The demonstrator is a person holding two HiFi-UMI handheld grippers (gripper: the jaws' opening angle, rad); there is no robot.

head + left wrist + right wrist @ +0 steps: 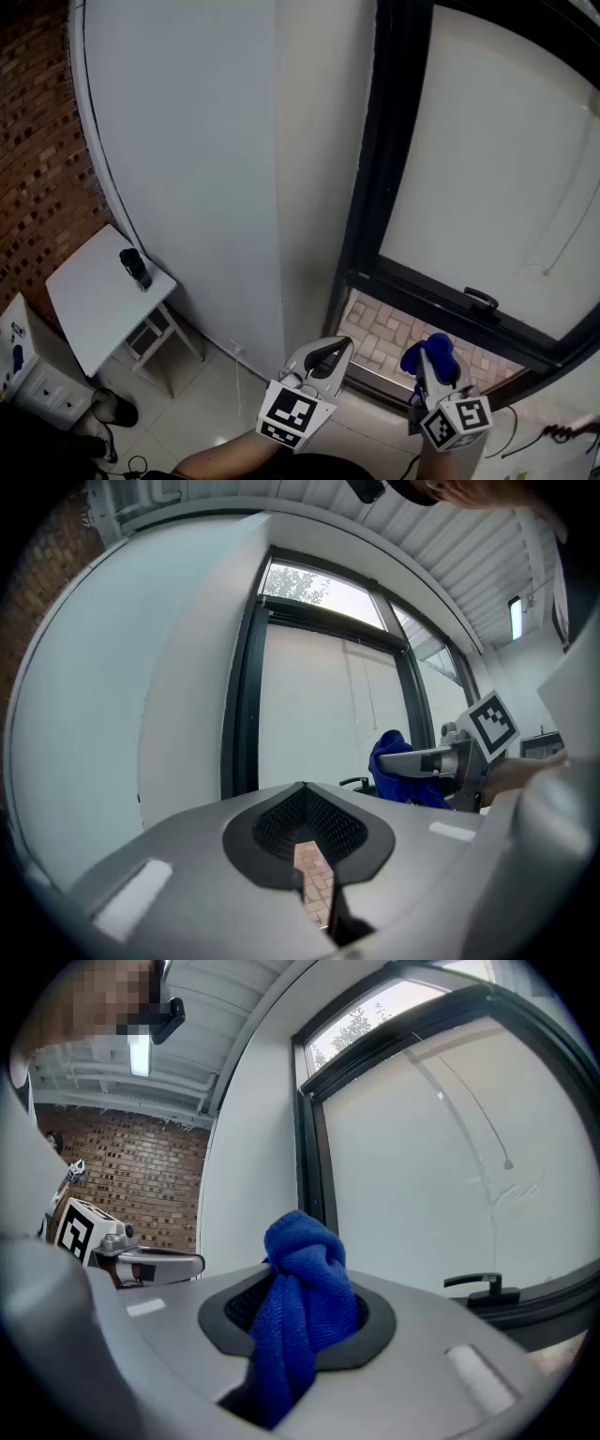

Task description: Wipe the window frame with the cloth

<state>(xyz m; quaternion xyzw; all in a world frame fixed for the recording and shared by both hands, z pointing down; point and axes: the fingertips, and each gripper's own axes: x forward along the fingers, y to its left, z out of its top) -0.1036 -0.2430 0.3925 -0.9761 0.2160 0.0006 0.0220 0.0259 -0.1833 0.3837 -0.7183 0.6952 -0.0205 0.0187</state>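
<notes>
Blue cloth (302, 1274) bunched up in your right gripper (300, 1309), black window frame (368, 187) just ahead of it.
Your right jaws are clamped on the cloth, which pokes out past the tips. Your left gripper (306, 834) sits just beside the right one, jaws pressed together on nothing.

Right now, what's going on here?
A person holds a gripper in each hand, facing a black window frame. The right gripper is clamped on a bunched blue cloth, held short of the frame with no contact showing, so wiping doesn't seem to have started. The left gripper is shut and empty beside it.
</notes>
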